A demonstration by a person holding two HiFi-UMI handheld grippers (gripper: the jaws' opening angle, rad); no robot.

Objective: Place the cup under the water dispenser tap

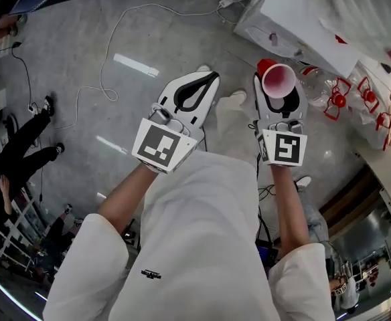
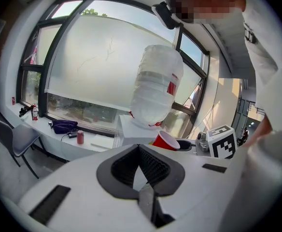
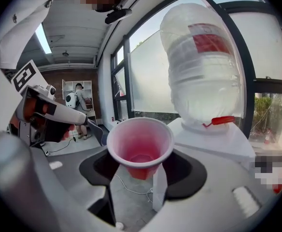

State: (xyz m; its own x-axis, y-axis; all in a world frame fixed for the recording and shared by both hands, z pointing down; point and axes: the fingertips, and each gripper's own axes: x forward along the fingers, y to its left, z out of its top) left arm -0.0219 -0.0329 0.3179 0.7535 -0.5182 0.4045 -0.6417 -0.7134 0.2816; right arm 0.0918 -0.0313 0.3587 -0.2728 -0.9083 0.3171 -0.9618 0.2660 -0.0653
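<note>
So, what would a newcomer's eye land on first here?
The red plastic cup stands out first, held upright in the right gripper. Just beyond it looms the big translucent water bottle, upside down on the white dispenser. The left gripper alongside is shut on nothing.

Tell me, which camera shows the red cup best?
The right gripper view: the cup fills the middle, upright between the jaws that grip it, its empty inside plain. The head view shows it small, from above. The left gripper view catches only its rim and side.
</note>
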